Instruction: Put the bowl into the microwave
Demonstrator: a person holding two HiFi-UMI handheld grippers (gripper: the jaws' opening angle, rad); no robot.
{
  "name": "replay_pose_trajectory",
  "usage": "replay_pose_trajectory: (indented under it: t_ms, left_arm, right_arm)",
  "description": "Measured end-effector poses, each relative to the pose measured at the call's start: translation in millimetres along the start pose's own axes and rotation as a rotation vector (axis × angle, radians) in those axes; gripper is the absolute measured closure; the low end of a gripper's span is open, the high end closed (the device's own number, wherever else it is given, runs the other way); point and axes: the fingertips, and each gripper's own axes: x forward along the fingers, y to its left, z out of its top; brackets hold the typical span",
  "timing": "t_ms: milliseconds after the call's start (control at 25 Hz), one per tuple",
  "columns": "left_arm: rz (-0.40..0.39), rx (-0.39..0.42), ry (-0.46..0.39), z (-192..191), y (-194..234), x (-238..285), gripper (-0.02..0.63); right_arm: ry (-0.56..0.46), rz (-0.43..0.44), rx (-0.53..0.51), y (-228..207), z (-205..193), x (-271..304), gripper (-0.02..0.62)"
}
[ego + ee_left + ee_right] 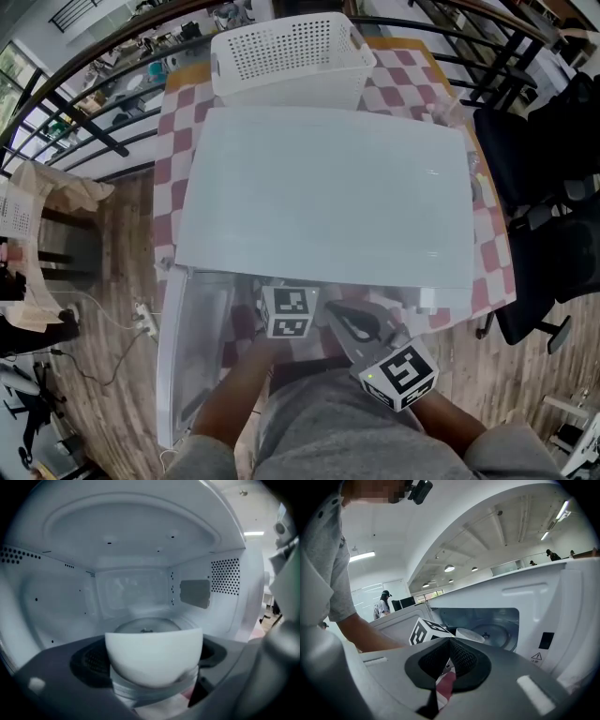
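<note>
Low centre, at the microwave [140, 536] mouth, our left gripper [152, 679] pinches the bowl [153, 648] (the right gripper [449, 660] has its jaws shut on nothing); we judge it light, stiff, slick, best held across its wall.

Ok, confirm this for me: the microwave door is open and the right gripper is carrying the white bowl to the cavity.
Wrong gripper. The left gripper carries the white bowl to the cavity, as the left gripper view shows; the right gripper has its jaws together on nothing. The microwave door is open.
</note>
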Motion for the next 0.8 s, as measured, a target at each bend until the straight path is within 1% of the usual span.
replay_pose_trajectory:
  t_ms: [160, 280, 400, 600, 800]
  left_arm:
    - [0.006, 0.004, 0.011, -3.9, 0.9, -4.9, 0.089]
    - [0.012, 0.006, 0.039, -10.9, 3.5, -5.5, 0.089]
    - [0.019, -0.03, 0.059, -19.2, 6.4, -6.4, 0.094]
    - [0.02, -0.023, 0.065, -16.6, 4.1, -0.7, 0.095]
    - [0.003, -0.06, 0.081, -15.3, -1.2, 7.4, 0.092]
  right_arm:
    - [0.001, 0.008, 0.003, 3.0, -1.2, -0.1, 0.597]
    - [0.003, 0.013, 0.003, 5.1, 0.0, 0.8, 0.597]
    - [0.005, 0.018, 0.0, 7.4, -1.0, 0.1, 0.597]
    - [0.003, 0.014, 0.0, 4.1, -4.4, -4.0, 0.597]
    - [-0.001, 0.007, 0.001, 2.4, -4.0, -6.7, 0.597]
